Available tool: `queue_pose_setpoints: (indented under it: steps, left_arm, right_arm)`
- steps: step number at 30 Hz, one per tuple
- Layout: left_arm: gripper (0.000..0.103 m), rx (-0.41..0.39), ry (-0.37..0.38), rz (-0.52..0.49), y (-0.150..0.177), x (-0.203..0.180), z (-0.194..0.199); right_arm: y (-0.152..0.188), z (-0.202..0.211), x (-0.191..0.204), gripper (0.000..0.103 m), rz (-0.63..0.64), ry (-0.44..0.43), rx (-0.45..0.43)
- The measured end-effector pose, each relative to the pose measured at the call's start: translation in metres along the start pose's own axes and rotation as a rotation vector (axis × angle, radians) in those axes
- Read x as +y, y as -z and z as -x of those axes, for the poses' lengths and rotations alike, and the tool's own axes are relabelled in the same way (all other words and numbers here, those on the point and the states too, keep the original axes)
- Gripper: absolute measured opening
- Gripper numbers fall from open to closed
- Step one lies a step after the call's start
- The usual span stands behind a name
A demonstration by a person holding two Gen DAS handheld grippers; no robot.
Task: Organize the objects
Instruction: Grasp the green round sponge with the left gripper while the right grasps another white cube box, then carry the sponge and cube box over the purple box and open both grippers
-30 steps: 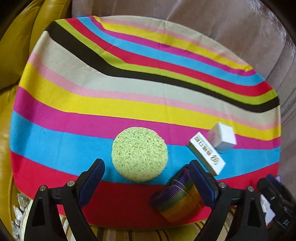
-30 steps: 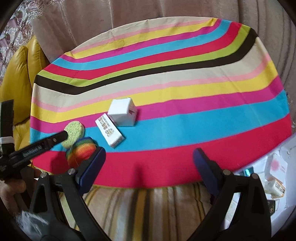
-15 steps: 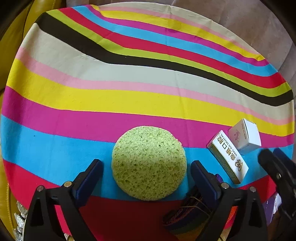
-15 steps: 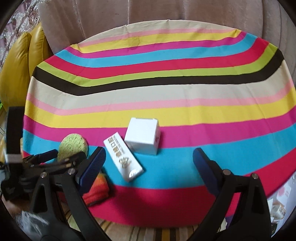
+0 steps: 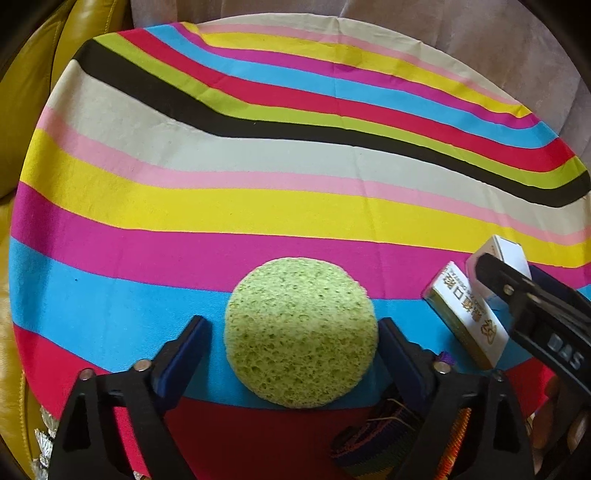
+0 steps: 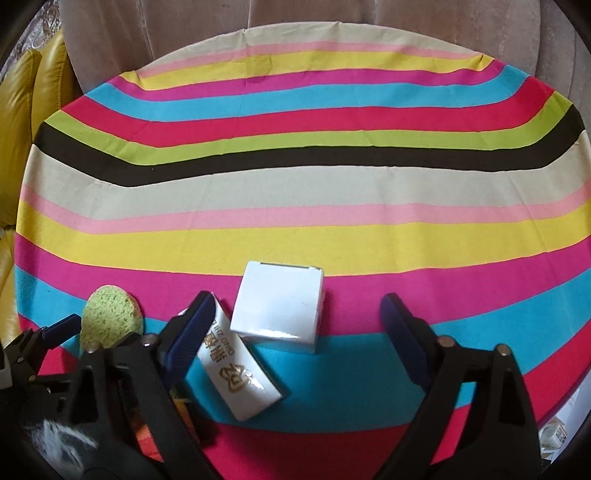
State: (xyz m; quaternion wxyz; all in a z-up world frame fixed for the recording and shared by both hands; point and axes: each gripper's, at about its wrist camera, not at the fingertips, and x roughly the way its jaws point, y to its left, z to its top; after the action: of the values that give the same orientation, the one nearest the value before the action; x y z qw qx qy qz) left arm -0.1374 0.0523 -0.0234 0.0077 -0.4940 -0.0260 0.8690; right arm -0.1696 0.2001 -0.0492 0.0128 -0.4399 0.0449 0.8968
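A round green sponge [image 5: 301,332] lies on the striped tablecloth [image 5: 258,206]. My left gripper [image 5: 293,350] is open, its pads on either side of the sponge, not squeezing it. A rainbow spring toy [image 5: 373,439] lies low right, partly hidden by the right finger. A long white box with gold print [image 6: 240,369] and a white cube box [image 6: 279,304] lie in front of my right gripper [image 6: 295,339], which is open with the cube box between its pads. The sponge also shows in the right wrist view [image 6: 110,319].
A yellow leather seat [image 5: 26,81] stands to the left of the round table. A grey-brown curtain [image 6: 295,22] hangs behind. Small boxes [image 6: 554,437] lie beyond the table's right edge.
Both grippers have moved forward over the table. The left one now straddles the sponge; the right one has come up to the two white boxes.
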Motion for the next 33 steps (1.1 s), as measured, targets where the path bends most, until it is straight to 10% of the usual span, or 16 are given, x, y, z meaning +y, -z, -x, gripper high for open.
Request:
queue_pose_setpoints:
  steps: [10, 33]
  left_arm:
    - [0.080, -0.020, 0.017, 0.010, 0.003, 0.002, 0.004]
    - [0.080, -0.242, 0.009, -0.041, 0.007, -0.030, 0.080]
  right_arm:
    - [0.004, -0.008, -0.007, 0.047, -0.028, -0.002, 0.035]
    - [0.031, 0.058, -0.039, 0.046, -0.131, -0.001, -0.061]
